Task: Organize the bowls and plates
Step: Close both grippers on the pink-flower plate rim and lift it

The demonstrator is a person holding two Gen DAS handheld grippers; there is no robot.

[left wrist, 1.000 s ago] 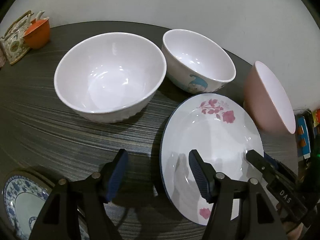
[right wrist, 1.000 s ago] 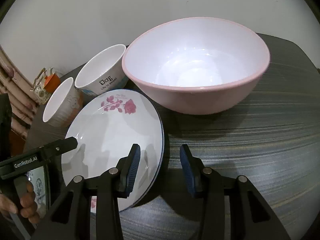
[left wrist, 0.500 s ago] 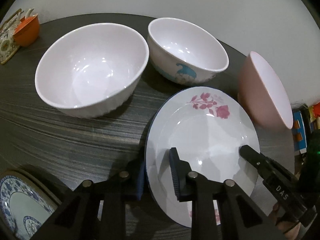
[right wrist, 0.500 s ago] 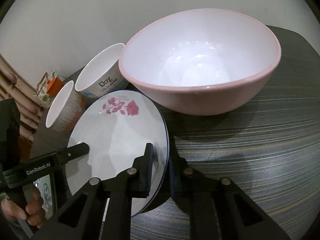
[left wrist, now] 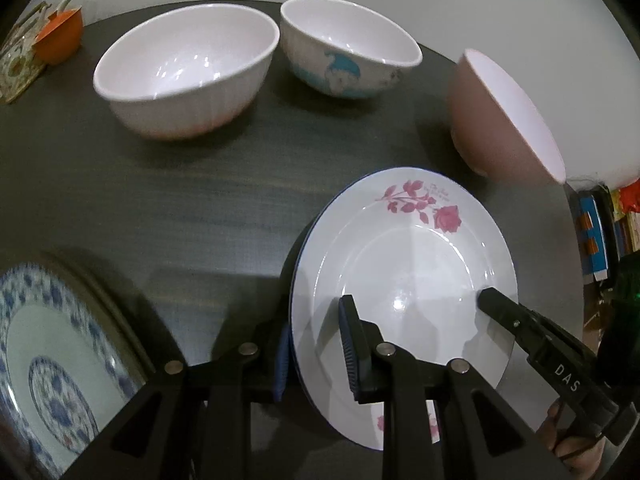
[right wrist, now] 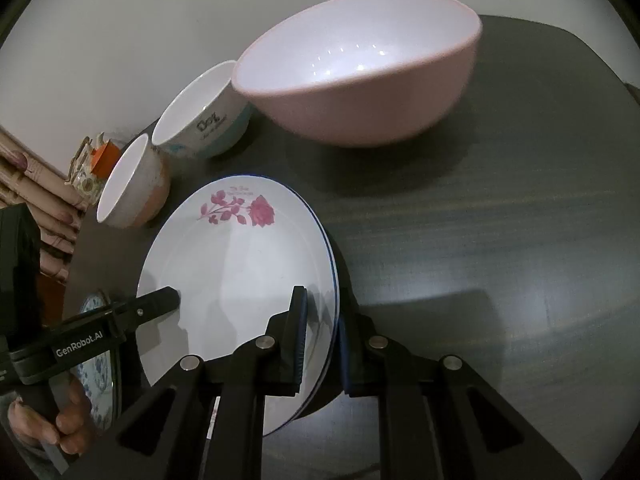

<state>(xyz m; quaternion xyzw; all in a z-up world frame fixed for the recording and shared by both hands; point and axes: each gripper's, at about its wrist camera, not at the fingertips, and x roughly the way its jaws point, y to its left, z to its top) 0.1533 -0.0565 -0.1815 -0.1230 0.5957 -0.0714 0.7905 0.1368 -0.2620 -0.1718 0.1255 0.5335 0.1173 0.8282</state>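
Both grippers, left [left wrist: 316, 348] and right [right wrist: 320, 340], have closed on the plate [left wrist: 404, 264]; maybe lifted, an uneven pull could drop it.

Both tongs [left wrist: 316, 350] [right wrist: 322, 340] closed on rose plate [left wrist: 404, 248] rims; plate lifted.

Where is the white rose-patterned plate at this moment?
The white rose-patterned plate is clamped at opposite rims by the left gripper and right gripper, above the dark table, just before the pink bowl.

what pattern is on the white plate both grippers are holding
Pink roses on the white plate, with a thin blue rim; clearest in the right wrist view.
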